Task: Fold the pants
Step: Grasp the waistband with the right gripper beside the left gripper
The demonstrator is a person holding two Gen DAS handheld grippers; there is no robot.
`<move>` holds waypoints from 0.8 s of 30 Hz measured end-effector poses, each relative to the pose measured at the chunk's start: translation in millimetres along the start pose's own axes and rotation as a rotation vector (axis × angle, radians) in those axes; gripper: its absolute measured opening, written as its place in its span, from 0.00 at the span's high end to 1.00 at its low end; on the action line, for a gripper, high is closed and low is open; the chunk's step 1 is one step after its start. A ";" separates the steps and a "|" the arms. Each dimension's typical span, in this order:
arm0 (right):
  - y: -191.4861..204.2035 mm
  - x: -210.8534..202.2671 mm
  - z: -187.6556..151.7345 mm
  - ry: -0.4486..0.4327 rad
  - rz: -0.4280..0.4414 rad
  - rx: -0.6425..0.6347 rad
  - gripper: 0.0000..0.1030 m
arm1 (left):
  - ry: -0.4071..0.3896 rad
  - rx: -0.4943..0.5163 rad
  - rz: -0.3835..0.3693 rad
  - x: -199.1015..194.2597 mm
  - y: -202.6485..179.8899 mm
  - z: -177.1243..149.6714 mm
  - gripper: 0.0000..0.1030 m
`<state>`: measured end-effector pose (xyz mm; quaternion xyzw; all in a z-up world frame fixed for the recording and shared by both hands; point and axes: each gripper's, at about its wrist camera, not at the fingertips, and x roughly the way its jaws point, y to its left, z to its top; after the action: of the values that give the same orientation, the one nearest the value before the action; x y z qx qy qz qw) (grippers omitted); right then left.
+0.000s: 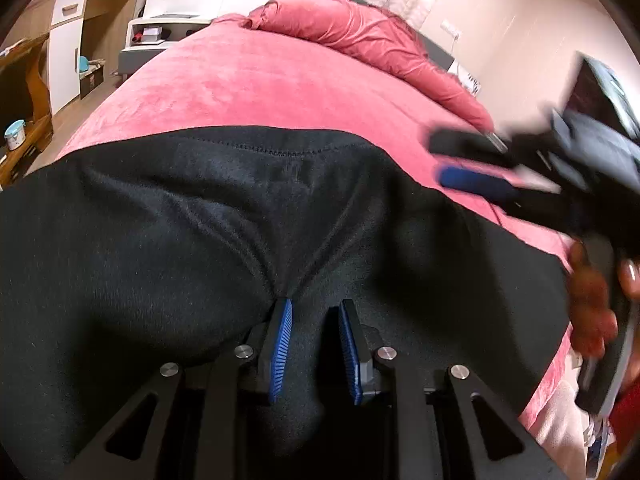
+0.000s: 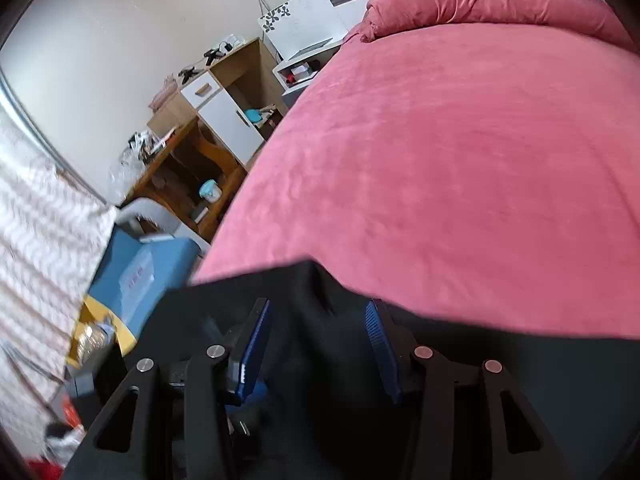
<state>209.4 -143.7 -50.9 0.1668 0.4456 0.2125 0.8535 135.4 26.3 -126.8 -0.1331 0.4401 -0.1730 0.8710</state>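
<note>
Black pants (image 1: 180,220) lie spread across a pink bedspread (image 1: 260,80), their stitched hem edge toward the far side. My left gripper (image 1: 316,308) rests on the pants with its jaws apart; a fold of cloth bunches against the left blue pad (image 1: 282,344). My right gripper also shows in the left wrist view (image 1: 460,164), blurred, over the pants' right edge, jaws apart. In the right wrist view the right gripper (image 2: 318,308) is open above the black pants (image 2: 320,360) near their edge on the bedspread (image 2: 440,160).
A pink pillow or duvet roll (image 1: 360,28) lies at the bed's head. Wooden shelves and a white cabinet (image 2: 224,120) stand left of the bed, with a blue box (image 2: 140,272) and clutter on the floor.
</note>
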 end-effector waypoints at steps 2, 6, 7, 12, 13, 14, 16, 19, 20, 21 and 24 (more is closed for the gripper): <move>-4.8 19.5 15.5 0.037 -0.017 0.023 0.52 | -0.017 -0.021 -0.022 -6.6 4.0 -12.0 0.77; -12.5 65.1 36.6 0.190 0.075 0.094 0.72 | -0.036 -0.073 -0.085 -12.4 24.1 -25.8 0.77; -12.6 74.7 39.3 0.234 0.094 0.104 0.75 | -0.040 -0.078 -0.097 -12.3 27.1 -27.2 0.77; 6.8 80.2 45.7 0.168 0.081 0.068 0.93 | -0.061 -0.091 -0.122 -17.4 38.0 -36.4 0.77; 7.3 80.1 50.8 0.139 0.081 0.085 0.95 | -0.065 -0.090 -0.122 -17.7 39.4 -36.9 0.77; 6.3 79.5 54.0 0.099 0.067 0.102 0.98 | -0.067 -0.092 -0.123 -18.3 40.2 -38.8 0.77; 5.5 80.4 57.6 0.038 0.030 0.101 1.00 | -0.067 -0.095 -0.124 -23.1 35.2 -42.1 0.77; 4.8 93.8 56.1 0.071 -0.071 0.086 1.00 | -0.066 -0.098 -0.126 -26.3 36.8 -43.1 0.77; 6.9 88.6 54.2 0.046 -0.046 0.081 0.99 | -0.066 -0.101 -0.129 -27.2 37.8 -44.2 0.77; 9.2 80.4 53.1 0.023 -0.015 0.074 0.99 | -0.066 -0.106 -0.135 -28.3 39.6 -46.1 0.77; 34.1 40.8 42.3 -0.059 0.039 -0.030 0.98 | -0.042 -0.143 -0.148 -20.0 45.9 -24.9 0.77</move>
<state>258.2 -97.7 -39.7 0.1690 0.4138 0.2309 0.8642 112.6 74.2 -144.4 -0.2307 0.4220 -0.2023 0.8531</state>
